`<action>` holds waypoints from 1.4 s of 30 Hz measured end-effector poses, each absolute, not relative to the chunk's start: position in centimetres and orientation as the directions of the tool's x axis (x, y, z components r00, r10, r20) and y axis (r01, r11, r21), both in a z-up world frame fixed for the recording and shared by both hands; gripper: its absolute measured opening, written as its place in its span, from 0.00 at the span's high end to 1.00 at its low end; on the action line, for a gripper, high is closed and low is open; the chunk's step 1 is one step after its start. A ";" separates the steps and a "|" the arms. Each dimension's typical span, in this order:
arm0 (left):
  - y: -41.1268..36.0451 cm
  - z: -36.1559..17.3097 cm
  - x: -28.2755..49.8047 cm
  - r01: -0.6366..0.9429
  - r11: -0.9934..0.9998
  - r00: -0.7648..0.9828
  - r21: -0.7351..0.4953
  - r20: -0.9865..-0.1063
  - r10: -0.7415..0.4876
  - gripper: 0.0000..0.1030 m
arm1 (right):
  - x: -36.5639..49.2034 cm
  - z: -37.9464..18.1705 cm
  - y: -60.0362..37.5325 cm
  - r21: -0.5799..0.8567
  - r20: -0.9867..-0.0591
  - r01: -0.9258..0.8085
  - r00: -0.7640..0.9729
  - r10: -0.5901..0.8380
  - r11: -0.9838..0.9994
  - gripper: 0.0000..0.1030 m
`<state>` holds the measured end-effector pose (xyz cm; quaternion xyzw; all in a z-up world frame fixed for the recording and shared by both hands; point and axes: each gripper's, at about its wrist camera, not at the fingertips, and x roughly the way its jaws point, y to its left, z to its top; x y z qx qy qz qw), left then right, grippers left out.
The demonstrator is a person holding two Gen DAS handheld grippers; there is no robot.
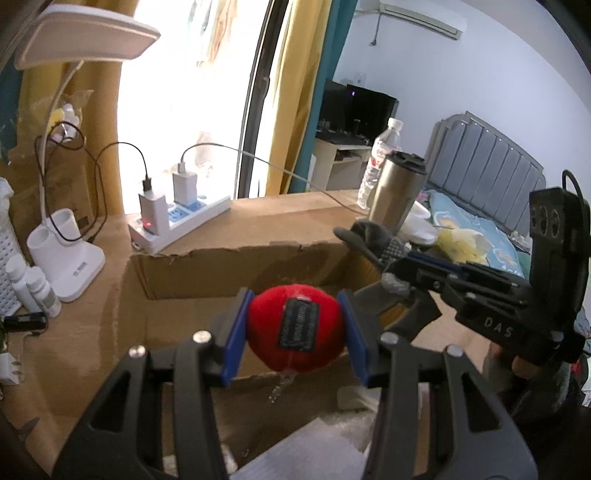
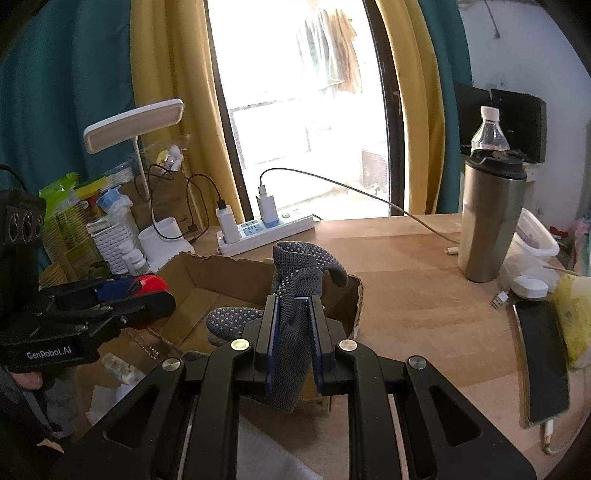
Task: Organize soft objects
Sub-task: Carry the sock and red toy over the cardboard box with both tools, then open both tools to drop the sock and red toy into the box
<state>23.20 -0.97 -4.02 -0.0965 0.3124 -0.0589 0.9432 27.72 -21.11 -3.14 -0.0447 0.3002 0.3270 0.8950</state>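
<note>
Carrying step: left gripper clenched on red plush toy, right gripper pinching grey dotted glove, both over cardboard box mid-desk. Next: lower, release inside.

Both cameras sit just behind their own gripper fingers and look forward and somewhat downward across a wooden desk toward a bright window with yellow curtains. The left wrist view hangs close over an open cardboard box, its far wall filling the middle, and catches the right gripper at its right edge. The right wrist view looks from further right, over the box's right end, with the left gripper at its left edge. Both share the box, the power strip, the desk lamp and the steel tumbler
</note>
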 end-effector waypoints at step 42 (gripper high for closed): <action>-1.2 -4.1 21.6 0.045 0.950 0.783 -0.309 -0.580 -0.226 0.24 | 24.5 -3.3 -20.1 0.040 -0.598 -0.600 0.626 0.501 0.799 0.50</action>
